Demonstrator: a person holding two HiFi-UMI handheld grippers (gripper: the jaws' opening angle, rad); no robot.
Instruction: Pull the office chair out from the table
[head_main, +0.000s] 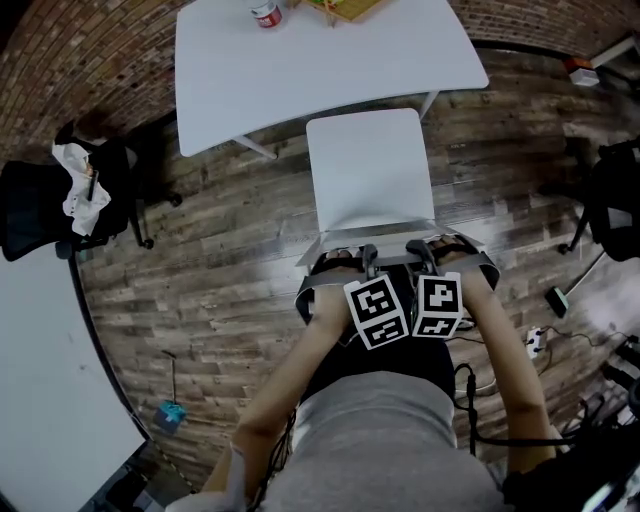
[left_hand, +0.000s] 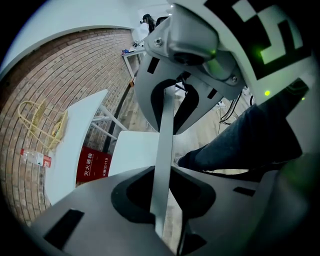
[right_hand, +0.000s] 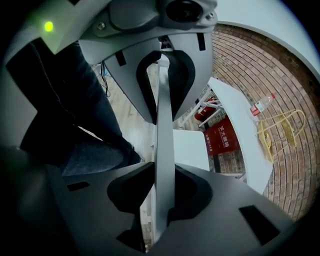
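Observation:
The white chair (head_main: 368, 165) stands just clear of the white table (head_main: 230, 70), its seat toward the table and its backrest (head_main: 385, 228) toward me. Side by side, both grippers clamp the backrest's top edge. My left gripper (head_main: 366, 254) is shut on it; in the left gripper view the edge is a thin pale strip (left_hand: 167, 112) running between the jaws of that gripper (left_hand: 163, 155). My right gripper (head_main: 419, 250) is shut on the same edge (right_hand: 165, 100), which fills the gap of its jaws (right_hand: 164, 155). The seat (left_hand: 134, 150) (right_hand: 192, 147) shows beyond the jaws.
A black office chair (head_main: 35, 215) with a white cloth stands at left, another dark chair (head_main: 615, 200) at right. A bottle (head_main: 266, 14) and a yellow item (head_main: 345, 8) lie on the table. A power strip with cables (head_main: 535, 342) lies at right. A red sign (left_hand: 92, 165) is by the brick wall.

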